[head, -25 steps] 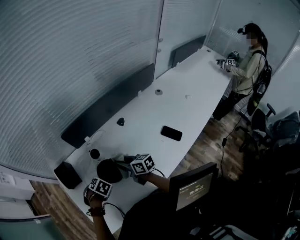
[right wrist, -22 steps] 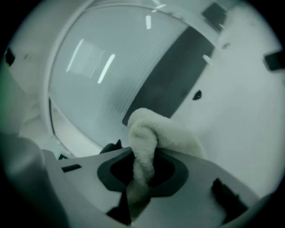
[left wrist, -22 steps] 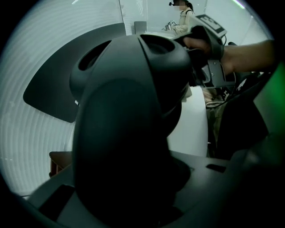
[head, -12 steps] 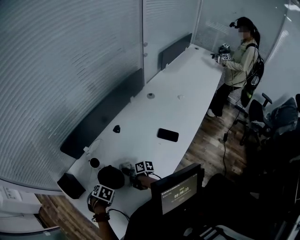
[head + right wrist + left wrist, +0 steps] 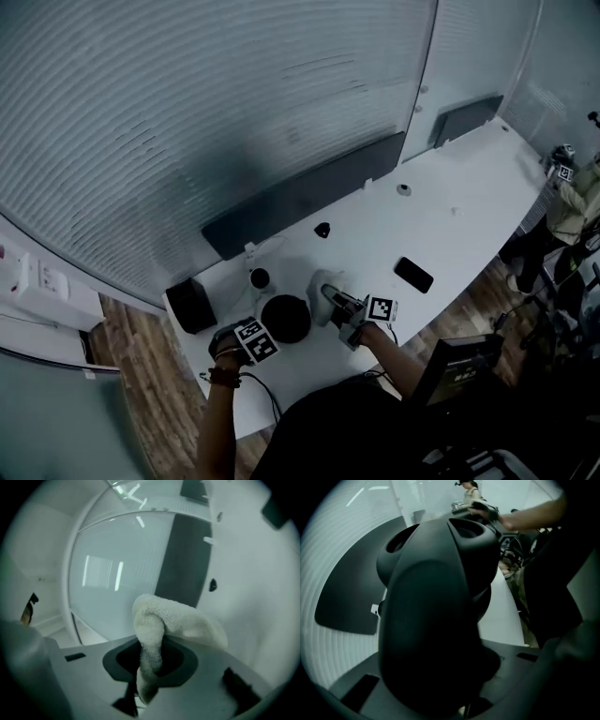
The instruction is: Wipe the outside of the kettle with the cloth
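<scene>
Kettle, black, stands near the left end of the white worktop, close to its front edge. The left gripper is clamped on it from the left, and its dark body fills the left gripper view. The right gripper pinches the pale cloth between its jaws, bunched and folded over them, just beside the kettle's right side, while a phone lies further right near the front edge.

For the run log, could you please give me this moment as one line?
left tool: shut on kettle | right tool: shut on cloth | cloth beside kettle, contact unclear
</scene>
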{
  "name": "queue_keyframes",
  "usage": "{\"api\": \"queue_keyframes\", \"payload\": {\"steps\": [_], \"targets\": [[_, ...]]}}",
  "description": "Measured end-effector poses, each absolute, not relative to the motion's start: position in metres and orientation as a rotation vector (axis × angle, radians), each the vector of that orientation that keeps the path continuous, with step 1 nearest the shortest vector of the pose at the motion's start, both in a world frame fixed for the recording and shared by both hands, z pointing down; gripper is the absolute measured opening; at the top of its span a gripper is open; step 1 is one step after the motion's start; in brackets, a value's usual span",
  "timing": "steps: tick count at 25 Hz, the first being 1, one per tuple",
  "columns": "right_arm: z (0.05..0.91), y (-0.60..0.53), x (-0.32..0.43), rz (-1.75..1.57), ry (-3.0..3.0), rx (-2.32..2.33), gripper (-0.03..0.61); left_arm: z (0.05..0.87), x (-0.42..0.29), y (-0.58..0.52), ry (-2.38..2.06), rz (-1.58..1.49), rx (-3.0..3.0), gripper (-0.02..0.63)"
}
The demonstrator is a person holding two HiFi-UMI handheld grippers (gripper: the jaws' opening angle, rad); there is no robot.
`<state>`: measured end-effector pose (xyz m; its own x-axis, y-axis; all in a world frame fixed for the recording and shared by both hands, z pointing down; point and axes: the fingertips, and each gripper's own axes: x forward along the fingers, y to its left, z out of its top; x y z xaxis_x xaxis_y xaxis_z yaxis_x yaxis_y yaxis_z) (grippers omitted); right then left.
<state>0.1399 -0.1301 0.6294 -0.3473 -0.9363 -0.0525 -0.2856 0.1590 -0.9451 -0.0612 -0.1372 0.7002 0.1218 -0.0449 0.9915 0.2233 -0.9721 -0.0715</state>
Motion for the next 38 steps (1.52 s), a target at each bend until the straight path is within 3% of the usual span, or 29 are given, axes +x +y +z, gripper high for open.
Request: {"api": "queue_keyframes", "payload": {"steps": [3,9,25,29,33,38], "targets": [[0.583,-0.136,0.103,-1.122,2.052,-1.006,0.064,0.700,-0.061,-0.144,-0.319,-1.910,-2.104,0.077],[0.601,-0.148,0.083,-1.232,2.080,-0.941,0.066,0.699,-0.056,-0.153,-0.524,-1.783,-1.991,0.077],[0.774,-0.094,0.090,-1.717,1.601,-1.411,0.064,0.700,-0.044,-0.166,-0.748,-1.666,-1.814,0.075],[0.722,-0.105,0.110,-1.496,1.748,-1.436,0.064,0.701,-0.039,-0.172,-0.819,-1.603,-1.763,0.075],[0.629,-0.153,0.116,-1.162,1.917,-1.174,0.065,0.701,-0.041,-0.178,-0.854,-1.557,-1.731,0.074],[0.614,-0.191,0.074,-1.141,2.387,-1.071,0.064,0.702,-0.036,-0.175,-0.893,-1.525,-1.682,0.074]]}}
